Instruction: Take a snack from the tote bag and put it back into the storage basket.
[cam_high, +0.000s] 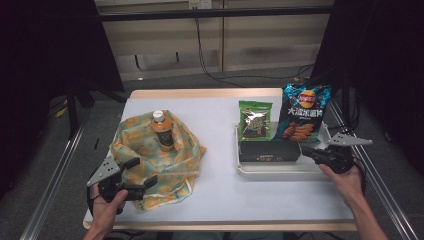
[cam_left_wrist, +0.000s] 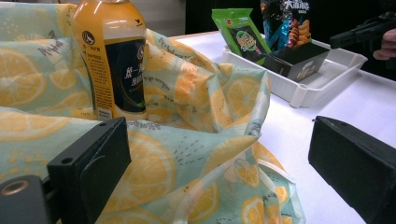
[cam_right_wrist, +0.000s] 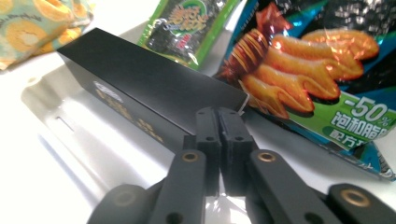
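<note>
Two grippers were out: the left gripper (cam_high: 142, 175) had its jaws wide apart over the floppy lemon-print cloth (cam_high: 150, 162), holding nothing. The right gripper (cam_right_wrist: 218, 122) sat pinched together, empty, at the matte black box (cam_right_wrist: 144, 81) in the white plastic tray (cam_high: 280, 169), near the crinkly chip bag (cam_high: 303, 112).

A white-topped counter (cam_high: 215, 190) carries two groups, well apart. On the left lies a crumpled lemon-print cloth bag (cam_high: 150, 165), with an upright orange drink bottle (cam_high: 162, 131) standing in it. On the right sits a shallow white plastic tray (cam_high: 260, 170). In the tray, a long black cardboard box (cam_high: 269, 151) lies at the front; behind it lean a small green snack packet (cam_high: 255, 120) on the left and a larger blue crisp bag (cam_high: 302, 112) on the right.
</note>
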